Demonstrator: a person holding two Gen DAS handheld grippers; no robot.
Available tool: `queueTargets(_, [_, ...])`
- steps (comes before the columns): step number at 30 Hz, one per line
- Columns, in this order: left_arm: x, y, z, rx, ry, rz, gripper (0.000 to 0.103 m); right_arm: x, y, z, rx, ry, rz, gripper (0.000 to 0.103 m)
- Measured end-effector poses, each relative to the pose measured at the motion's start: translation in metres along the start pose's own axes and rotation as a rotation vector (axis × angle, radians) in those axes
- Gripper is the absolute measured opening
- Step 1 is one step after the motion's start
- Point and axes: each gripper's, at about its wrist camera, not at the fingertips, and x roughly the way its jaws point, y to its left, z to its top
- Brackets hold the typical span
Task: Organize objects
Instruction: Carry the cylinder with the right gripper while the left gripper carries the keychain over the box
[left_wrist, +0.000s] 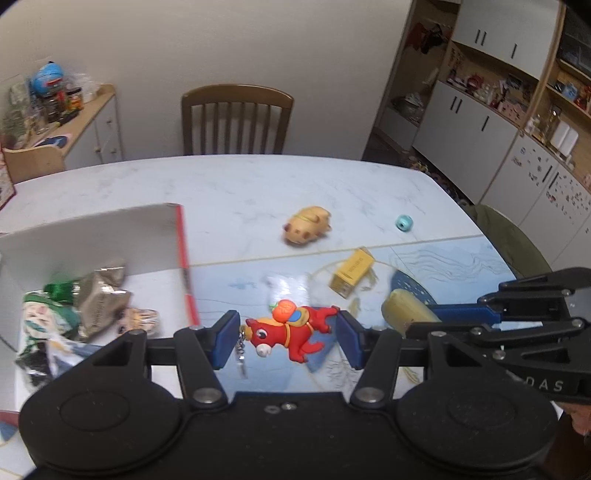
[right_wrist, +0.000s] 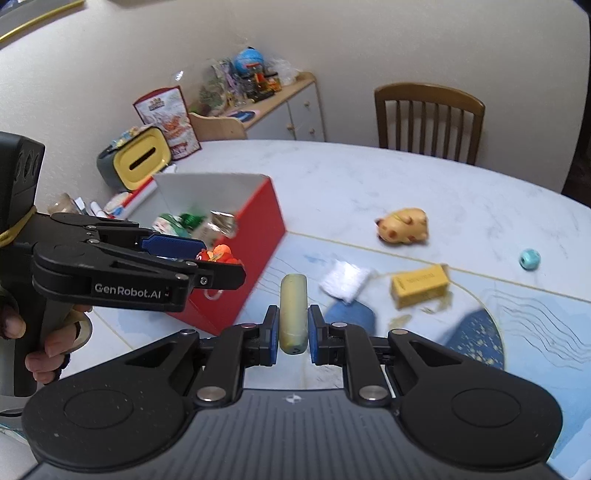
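Note:
My left gripper (left_wrist: 288, 339) is shut on a red horse keychain toy (left_wrist: 291, 332), gripped head to tail between the blue pads. In the right wrist view the toy (right_wrist: 218, 256) hangs at the near rim of the red box (right_wrist: 258, 240). The box's white inside (left_wrist: 110, 236) holds several snack packets (left_wrist: 99, 299). My right gripper (right_wrist: 293, 332) is shut on a pale yellow-green cylinder (right_wrist: 293, 310), held above the table. The left wrist view shows the same cylinder (left_wrist: 406, 314) at lower right.
Loose on the table lie a tan animal toy (right_wrist: 402, 225), a teal bead (right_wrist: 529, 259), a yellow box (right_wrist: 421, 284) and a white cloth (right_wrist: 345, 280). A yellow-lidded container (right_wrist: 136, 162) stands behind the box. A wooden chair (left_wrist: 236, 118) is at the far edge.

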Motion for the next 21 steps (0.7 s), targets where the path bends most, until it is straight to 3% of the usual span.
queueTargets(13, [-0.044,0.079,0.019,-0.059,-0.079,0.072,0.056,0.026,0.067,0.034,-0.069,-0.037,0.035,0.015])
queueTargets(21, [-0.046,0.122,0.027,-0.061,-0.084,0.127,0.056,0.06,0.098,0.056,-0.109,-0.027,0.036,0.015])
